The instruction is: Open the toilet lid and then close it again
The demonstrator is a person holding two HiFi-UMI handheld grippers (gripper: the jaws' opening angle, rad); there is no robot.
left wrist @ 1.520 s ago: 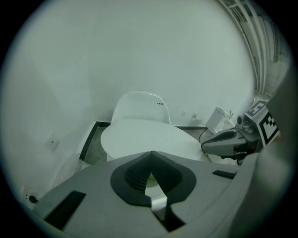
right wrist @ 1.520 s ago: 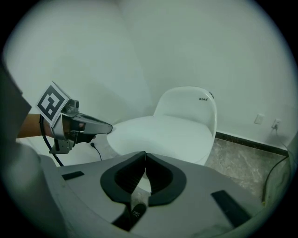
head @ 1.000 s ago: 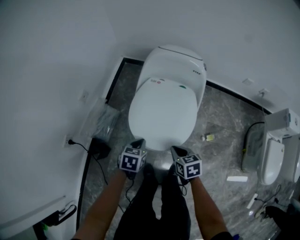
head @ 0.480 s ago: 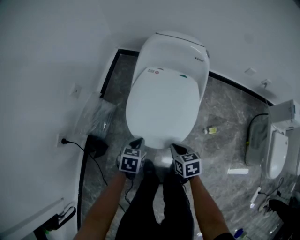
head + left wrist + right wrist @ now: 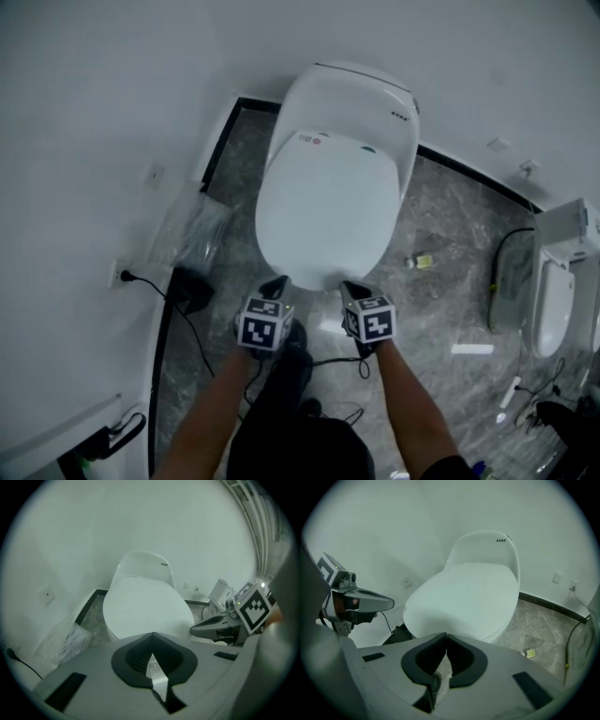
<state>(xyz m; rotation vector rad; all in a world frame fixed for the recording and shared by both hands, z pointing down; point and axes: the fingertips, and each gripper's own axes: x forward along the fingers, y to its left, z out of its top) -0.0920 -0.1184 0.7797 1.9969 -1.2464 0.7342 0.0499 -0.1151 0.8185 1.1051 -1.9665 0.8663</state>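
Toilet lid [image 5: 328, 211] is down, flat over the bowl of the white toilet [image 5: 361, 98], which sits against the wall in the corner of the grey marble floor [image 5: 441, 225].

Left hand-held gripper [image 5: 275, 284] is at the lid's front edge, left of centre. Jaws are together and nothing is between them; its own view shows the tips meeting [image 5: 152, 637] with the lid beyond them.

Right hand-held gripper [image 5: 352, 289] is at the front edge, right of centre. Jaws are also pressed together and empty [image 5: 446, 637], with the lid [image 5: 464, 597] ahead of them.

Both point down and forward at the front rim, side by side with a gap between them (contact with the lid: can't tell from any view).

Around it:
- crumpled plastic bag [image 5: 192, 234] on the floor left of the bowl
- black box [image 5: 192, 292] just in front of the bag, its cable running to a plug [image 5: 122, 277] in the left wall
- small yellow item [image 5: 422, 262] on the floor right of the bowl
- second toilet [image 5: 553, 300] at the far right, well apart
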